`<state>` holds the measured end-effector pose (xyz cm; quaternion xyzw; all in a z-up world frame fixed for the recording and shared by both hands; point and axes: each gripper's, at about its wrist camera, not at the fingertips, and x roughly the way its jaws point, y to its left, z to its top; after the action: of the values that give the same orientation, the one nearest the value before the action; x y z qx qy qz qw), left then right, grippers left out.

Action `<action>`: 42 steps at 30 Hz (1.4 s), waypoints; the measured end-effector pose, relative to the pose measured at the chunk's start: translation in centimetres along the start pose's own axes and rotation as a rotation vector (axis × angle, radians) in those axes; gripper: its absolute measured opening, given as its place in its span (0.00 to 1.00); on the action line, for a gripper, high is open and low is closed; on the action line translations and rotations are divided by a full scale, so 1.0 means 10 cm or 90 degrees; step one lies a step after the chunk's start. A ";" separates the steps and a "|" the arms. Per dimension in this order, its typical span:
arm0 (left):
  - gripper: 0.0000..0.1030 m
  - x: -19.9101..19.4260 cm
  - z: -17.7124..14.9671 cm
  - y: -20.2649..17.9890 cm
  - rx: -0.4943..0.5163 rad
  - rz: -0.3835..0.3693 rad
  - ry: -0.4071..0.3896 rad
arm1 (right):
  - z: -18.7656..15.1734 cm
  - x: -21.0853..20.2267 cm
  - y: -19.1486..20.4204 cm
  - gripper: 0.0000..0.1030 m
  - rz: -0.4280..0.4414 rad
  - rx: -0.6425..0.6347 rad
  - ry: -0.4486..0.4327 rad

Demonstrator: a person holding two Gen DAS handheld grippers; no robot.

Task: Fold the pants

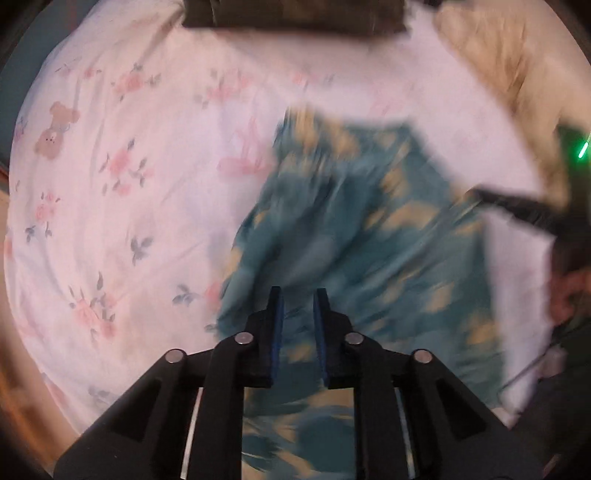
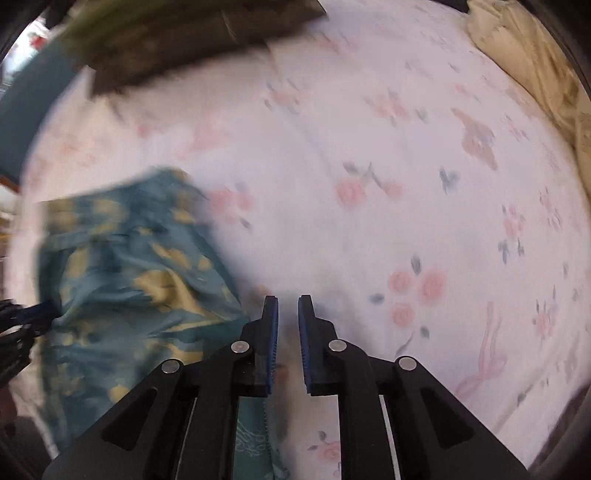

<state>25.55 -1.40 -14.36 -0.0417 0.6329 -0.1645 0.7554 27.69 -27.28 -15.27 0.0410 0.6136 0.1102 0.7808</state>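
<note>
The pants [image 1: 354, 236] are teal with yellow patches and lie crumpled on a white floral bedsheet [image 1: 122, 192]. In the left wrist view they fill the centre and right, motion-blurred. My left gripper [image 1: 298, 295] is open, with nothing between its fingers, just above the pants' near part. In the right wrist view the pants [image 2: 136, 273] lie to the left. My right gripper [image 2: 288, 299] is open and empty over the bare sheet [image 2: 406, 184], just right of the pants' edge. Part of the left gripper [image 2: 22, 325] shows at the left edge, touching the pants.
A dark olive folded cloth [image 1: 291, 16] lies at the far end of the bed, also in the right wrist view [image 2: 177, 37]. A beige blanket [image 1: 509, 74] is bunched at the far right, also in the right wrist view [image 2: 535, 66]. A hand [image 1: 569, 295] shows at the right edge.
</note>
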 end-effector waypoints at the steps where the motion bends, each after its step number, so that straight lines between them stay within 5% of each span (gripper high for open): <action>1: 0.30 -0.10 0.05 0.01 0.000 -0.003 -0.023 | 0.05 -0.07 0.02 0.13 0.043 -0.004 -0.007; 2: 0.43 -0.19 0.11 0.02 0.004 0.003 -0.049 | 0.10 -0.13 0.04 0.14 0.078 -0.007 -0.013; 3: 0.47 -0.26 0.18 0.06 0.005 0.016 -0.077 | 0.15 -0.16 0.06 0.28 0.108 -0.008 -0.016; 4: 0.49 -0.29 0.26 0.12 -0.001 0.027 -0.100 | 0.20 -0.18 0.08 0.51 0.122 -0.006 -0.020; 6: 0.49 -0.24 0.40 0.25 -0.023 0.027 -0.102 | 0.33 -0.17 0.12 0.62 0.133 -0.003 -0.029; 10: 0.49 0.09 0.61 0.29 0.003 -0.028 -0.072 | 0.51 0.00 0.21 0.62 0.142 -0.004 -0.015; 16: 0.49 0.49 0.74 0.24 0.037 -0.044 -0.040 | 0.70 0.41 0.35 0.61 0.130 -0.022 0.030; 18: 0.36 0.56 0.77 0.25 0.040 -0.077 -0.032 | 0.68 0.54 0.45 0.55 0.112 -0.044 0.039; 19: 0.19 0.57 0.80 0.23 0.054 -0.109 -0.022 | 0.69 0.56 0.50 0.46 0.104 -0.063 0.036; 20: 0.16 0.54 0.82 0.20 0.067 -0.104 -0.022 | 0.70 0.54 0.53 0.35 0.110 -0.078 0.030; 22: 0.14 0.46 0.88 0.12 0.115 -0.090 -0.018 | 0.77 0.45 0.58 0.18 0.103 -0.099 0.016; 31: 0.14 -0.57 1.09 -0.20 0.227 -0.052 -0.166 | 1.11 -0.53 0.69 0.16 0.103 -0.169 -0.127; 42: 0.14 -1.13 0.09 -0.66 0.378 0.016 -0.199 | 0.22 -1.27 0.90 0.16 0.098 -0.258 -0.179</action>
<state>23.49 -4.37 -1.76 0.1631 0.4345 -0.3238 0.8245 25.87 -21.22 -0.86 -0.0544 0.4598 0.2834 0.8398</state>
